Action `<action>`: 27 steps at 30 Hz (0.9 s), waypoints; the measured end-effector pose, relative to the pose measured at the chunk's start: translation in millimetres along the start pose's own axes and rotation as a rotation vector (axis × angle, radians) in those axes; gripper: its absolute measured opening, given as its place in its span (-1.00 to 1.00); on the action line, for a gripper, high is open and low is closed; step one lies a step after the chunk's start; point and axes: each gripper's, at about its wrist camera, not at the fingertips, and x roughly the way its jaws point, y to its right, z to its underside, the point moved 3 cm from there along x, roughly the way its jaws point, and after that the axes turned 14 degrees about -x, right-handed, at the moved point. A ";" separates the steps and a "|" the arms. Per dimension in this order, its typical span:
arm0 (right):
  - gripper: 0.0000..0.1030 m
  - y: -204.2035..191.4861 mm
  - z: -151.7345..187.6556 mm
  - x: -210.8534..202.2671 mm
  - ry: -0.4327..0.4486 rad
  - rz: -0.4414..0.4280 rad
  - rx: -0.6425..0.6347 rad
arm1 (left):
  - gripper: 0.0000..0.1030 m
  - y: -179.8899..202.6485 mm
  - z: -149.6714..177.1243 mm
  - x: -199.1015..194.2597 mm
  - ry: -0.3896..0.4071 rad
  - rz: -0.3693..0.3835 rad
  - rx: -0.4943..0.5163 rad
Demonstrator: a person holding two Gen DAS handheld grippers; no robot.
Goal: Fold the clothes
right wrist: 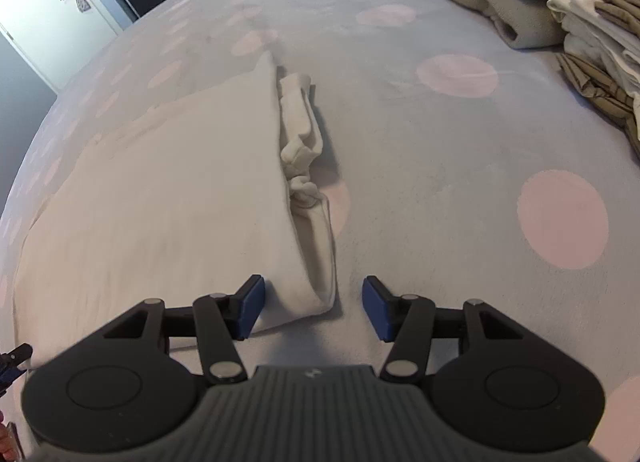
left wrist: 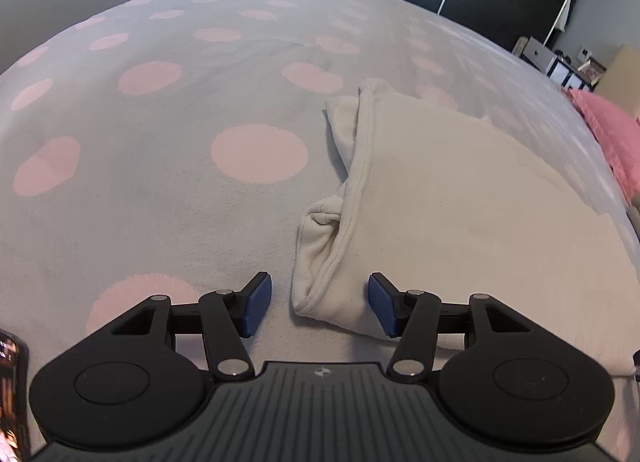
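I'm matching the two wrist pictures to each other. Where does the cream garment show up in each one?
Left wrist view: the cream garment fills the right half, its near corner between the open left gripper.
Right wrist view: the garment fills the left half, its near corner between the open right gripper.
Shared landmark: the grey bedspread with pink dots.

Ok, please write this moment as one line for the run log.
left gripper: open at garment corner | right gripper: open at garment corner | garment: cream, flat on bed | stack: far right
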 end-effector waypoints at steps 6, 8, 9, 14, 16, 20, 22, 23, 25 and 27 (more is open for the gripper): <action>-0.05 -19.5 9.9 4.7 0.025 0.046 -0.044 | 0.01 -2.4 5.2 2.5 0.049 0.003 -0.067; -0.22 -23.9 11.8 5.2 0.040 0.059 -0.059 | -0.04 0.4 8.1 2.3 0.071 -0.013 -0.056; -0.42 -25.3 11.6 5.3 0.048 0.052 -0.059 | -0.12 2.3 9.2 2.1 0.080 -0.020 -0.044; -0.72 -24.7 9.4 4.7 0.075 0.019 -0.027 | -0.65 3.4 9.6 -1.0 0.089 -0.004 -0.034; -0.73 -22.9 8.1 3.3 0.078 0.020 -0.008 | -0.77 4.1 8.8 -2.5 0.090 -0.010 -0.037; -0.75 -22.7 3.6 -3.7 0.081 0.029 -0.004 | -0.85 14.4 7.1 -9.0 0.105 -0.043 0.005; -0.77 -22.2 -2.0 -11.0 0.095 0.040 -0.001 | -0.86 20.9 5.5 -14.3 0.116 -0.063 0.041; -0.77 -22.1 -5.5 -15.1 0.097 0.045 -0.002 | -0.86 22.9 3.8 -17.8 0.120 -0.064 0.047; -0.78 -21.9 -13.4 -23.7 0.085 0.052 -0.005 | -0.87 26.6 0.7 -24.9 0.127 -0.067 0.061; -0.78 -20.8 -19.3 -34.0 0.080 0.045 0.003 | -0.87 29.0 -1.4 -33.2 0.129 -0.066 0.071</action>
